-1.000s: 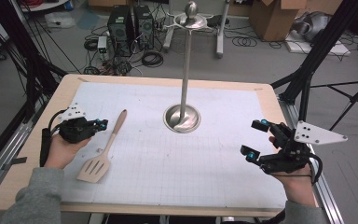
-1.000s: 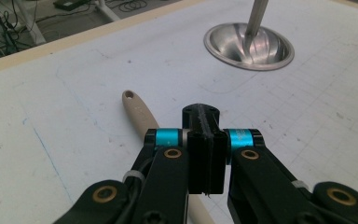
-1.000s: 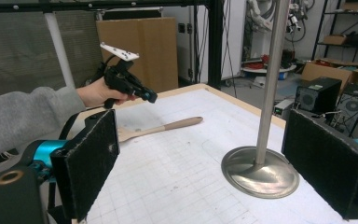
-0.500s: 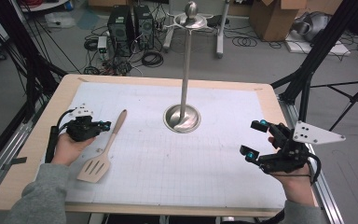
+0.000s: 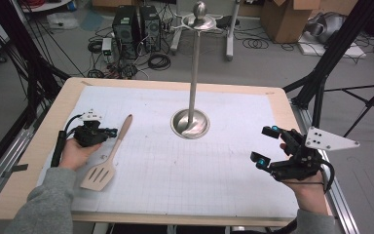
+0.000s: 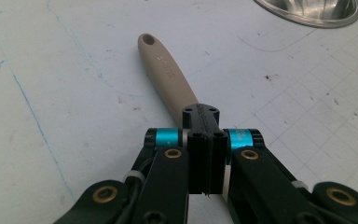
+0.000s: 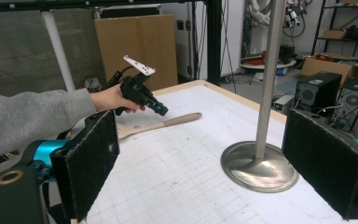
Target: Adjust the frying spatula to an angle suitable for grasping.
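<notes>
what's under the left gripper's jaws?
The spatula's tan handle lies on the mat under the left gripper's shut jaws. The jaws cover its lower stretch; whether they touch it cannot be told.

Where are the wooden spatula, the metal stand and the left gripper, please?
wooden spatula (image 5: 99,175), high view, on its slotted blade.
metal stand (image 5: 190,123), high view, on its round base.
left gripper (image 6: 204,135), left gripper view, at its shut tips.

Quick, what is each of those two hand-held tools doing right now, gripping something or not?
Left tool: closed, empty, just above the handle of the beige wooden slotted spatula, not gripping it.
Right tool: open wide, holding nothing.
</notes>
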Available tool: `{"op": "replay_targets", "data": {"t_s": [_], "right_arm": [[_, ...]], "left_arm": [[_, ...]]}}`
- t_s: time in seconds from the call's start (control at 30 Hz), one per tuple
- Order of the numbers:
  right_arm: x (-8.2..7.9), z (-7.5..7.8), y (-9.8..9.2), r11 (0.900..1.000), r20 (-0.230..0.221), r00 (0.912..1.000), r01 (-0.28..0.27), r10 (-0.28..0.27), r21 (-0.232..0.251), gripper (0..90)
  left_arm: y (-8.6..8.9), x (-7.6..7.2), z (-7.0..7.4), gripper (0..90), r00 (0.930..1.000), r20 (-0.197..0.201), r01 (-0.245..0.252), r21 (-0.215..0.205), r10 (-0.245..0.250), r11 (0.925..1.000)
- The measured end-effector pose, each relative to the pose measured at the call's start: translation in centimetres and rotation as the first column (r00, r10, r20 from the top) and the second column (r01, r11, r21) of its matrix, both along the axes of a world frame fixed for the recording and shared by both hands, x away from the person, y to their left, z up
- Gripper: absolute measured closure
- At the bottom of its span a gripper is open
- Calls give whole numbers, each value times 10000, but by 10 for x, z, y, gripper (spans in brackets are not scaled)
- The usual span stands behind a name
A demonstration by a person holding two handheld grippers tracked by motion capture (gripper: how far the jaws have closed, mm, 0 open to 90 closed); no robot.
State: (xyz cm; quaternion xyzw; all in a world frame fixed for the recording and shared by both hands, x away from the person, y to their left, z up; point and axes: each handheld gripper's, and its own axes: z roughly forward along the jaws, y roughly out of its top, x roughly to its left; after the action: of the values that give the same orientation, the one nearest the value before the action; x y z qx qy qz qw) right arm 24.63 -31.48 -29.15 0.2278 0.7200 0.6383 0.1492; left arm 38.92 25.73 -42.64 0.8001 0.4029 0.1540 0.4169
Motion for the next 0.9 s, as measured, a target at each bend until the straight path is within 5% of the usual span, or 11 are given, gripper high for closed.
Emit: {"op": "replay_targets", "data": {"t_s": [0.43,0.9], "right_arm": [[-1,0,-3,9999,32,10000,31,-32,123,101],[-1,-2,-4,9999,-39,10000,87,-86,92,101]], "left_arm": [[-1,7,-12,897,9988,-490,-50,147,57,9999],[-1,9,-16,898,9984,-562,-14,-109,8,9999]]}}
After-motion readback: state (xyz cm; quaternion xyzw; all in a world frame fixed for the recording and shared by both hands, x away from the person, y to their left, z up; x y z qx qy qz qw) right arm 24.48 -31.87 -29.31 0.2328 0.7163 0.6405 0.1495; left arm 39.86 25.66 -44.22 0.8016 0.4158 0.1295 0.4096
